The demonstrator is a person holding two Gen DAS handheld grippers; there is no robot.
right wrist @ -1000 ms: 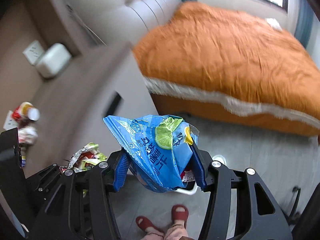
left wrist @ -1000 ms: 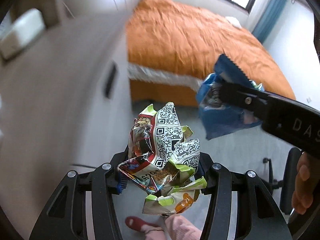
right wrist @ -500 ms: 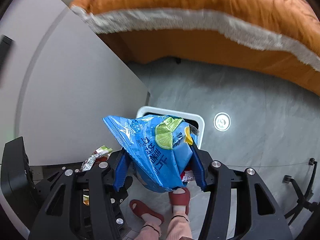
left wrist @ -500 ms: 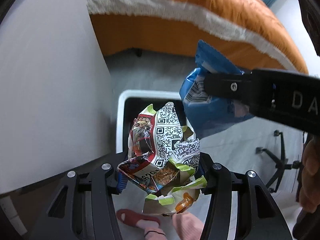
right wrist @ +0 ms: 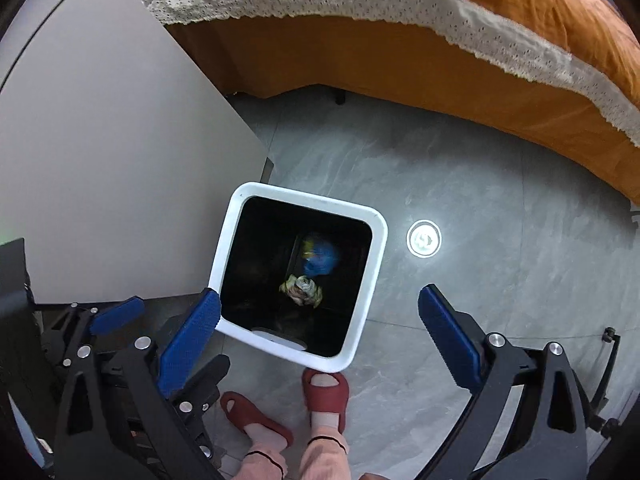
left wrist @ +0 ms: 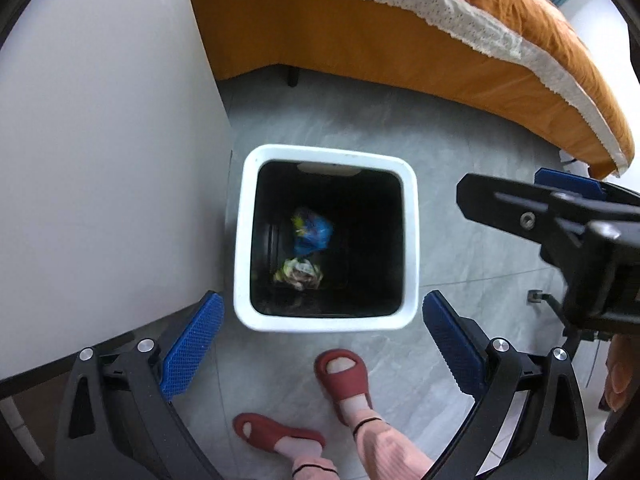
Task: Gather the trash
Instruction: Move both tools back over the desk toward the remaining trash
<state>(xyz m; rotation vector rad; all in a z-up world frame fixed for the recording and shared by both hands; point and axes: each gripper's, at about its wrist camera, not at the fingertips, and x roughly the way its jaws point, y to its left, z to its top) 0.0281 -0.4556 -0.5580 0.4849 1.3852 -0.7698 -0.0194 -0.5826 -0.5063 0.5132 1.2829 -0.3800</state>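
A white square trash bin (left wrist: 245, 240) (right wrist: 376, 248) stands on the grey floor below both grippers. Inside its dark hollow lie a blue snack bag (left wrist: 312, 234) (right wrist: 320, 260) and a crumpled green-and-white wrapper (left wrist: 298, 272) (right wrist: 302, 288), both blurred. My left gripper (left wrist: 320, 336) is open and empty above the bin's near rim. My right gripper (right wrist: 320, 328) is open and empty above the bin; it also shows in the left wrist view (left wrist: 560, 216) at the right.
A grey cabinet (left wrist: 100, 140) (right wrist: 100, 160) stands left of the bin. An orange bed (left wrist: 440, 40) (right wrist: 400, 40) lies beyond it. The person's feet in red slippers (left wrist: 344, 376) (right wrist: 324, 396) stand just before the bin. A round floor drain (right wrist: 424, 238) is right of it.
Both grippers opened. The blue bag and the crumpled wrapper left the jaws and dropped into the bin. Both views tilted further down over the bin.
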